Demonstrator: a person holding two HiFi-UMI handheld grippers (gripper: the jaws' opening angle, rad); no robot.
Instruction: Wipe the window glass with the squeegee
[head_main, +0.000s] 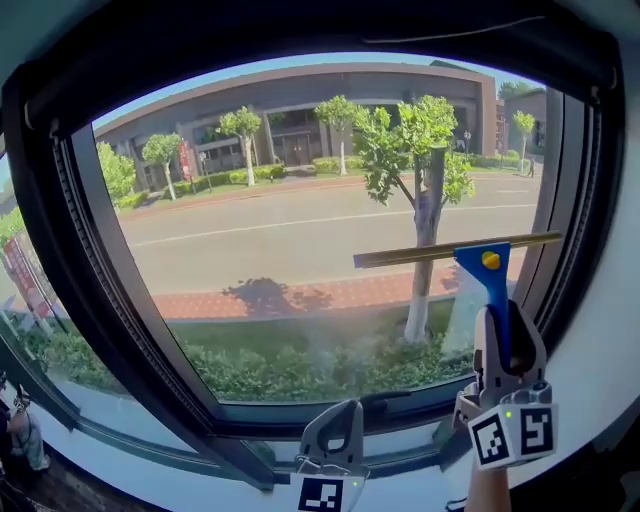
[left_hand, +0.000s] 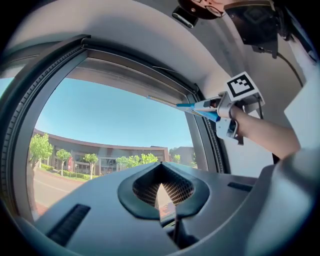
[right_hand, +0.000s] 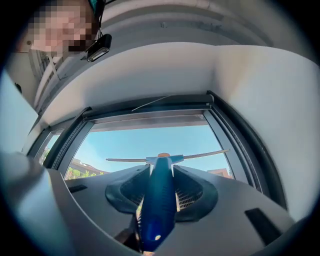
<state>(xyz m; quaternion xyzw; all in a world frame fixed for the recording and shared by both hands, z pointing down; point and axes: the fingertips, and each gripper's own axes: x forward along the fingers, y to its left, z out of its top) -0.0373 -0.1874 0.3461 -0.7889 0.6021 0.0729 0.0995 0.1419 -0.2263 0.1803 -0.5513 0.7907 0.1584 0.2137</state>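
Pinching the squeegee (head_main: 487, 262) by its blue handle in the right gripper (head_main: 497, 338), blade just above the jaws, seemingly against the window glass (head_main: 300, 240). Left gripper (left_hand: 162, 192) pressed together on nothing, low to the left. Probably mid-wipe: haze (head_main: 330, 350) left of the blade yet to clear.

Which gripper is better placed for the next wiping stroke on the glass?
The right. The right gripper holds the squeegee by its blue handle, with the blade up at the window glass. The left gripper is shut on nothing, low near the sill.
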